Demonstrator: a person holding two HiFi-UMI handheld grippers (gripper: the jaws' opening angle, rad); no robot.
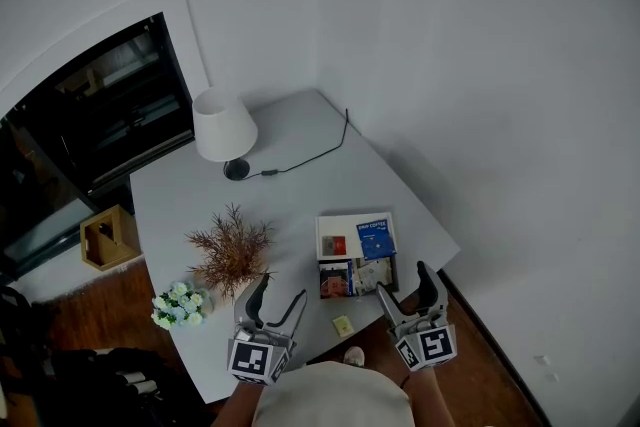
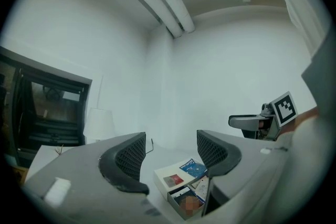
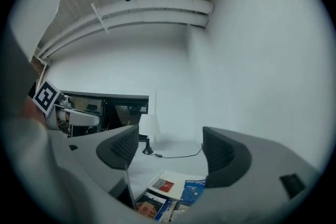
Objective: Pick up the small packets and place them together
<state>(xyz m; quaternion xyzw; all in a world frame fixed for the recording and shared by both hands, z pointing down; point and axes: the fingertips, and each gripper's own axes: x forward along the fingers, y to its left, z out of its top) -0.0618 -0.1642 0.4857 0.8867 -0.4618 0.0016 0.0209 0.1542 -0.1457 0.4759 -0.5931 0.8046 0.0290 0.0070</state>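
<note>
**Packets waiting, both tools empty**

Head view: the white worktop [image 1: 300,145] fills the middle of the frame. An open box [image 1: 345,223] lies low and right of centre. A blue packet [image 1: 376,238] and a red packet [image 1: 334,244] rest on its pale upper half, and more small packets crowd its lower half. One yellow packet [image 1: 343,325] lies alone on the worktop just below the box, between my tools. My left tool [image 1: 282,300] and right tool [image 1: 405,287] hover at the bottom of the frame.

Left gripper view: the jaws stand well apart with nothing between the pads. The box shows low in the frame, beyond them.

Right gripper view: these jaws are also wide and hold nothing. The blue packet [image 3: 194,190] and the red one sit at the bottom centre, past the tips.

I judge these packets to be flat, light and thin, probably slick and easy to crease. I would pinch each by a free edge with a gentle squeeze. The yellow one lies flush on the worktop, so I expect to need one jaw under a lifted corner first.
</note>
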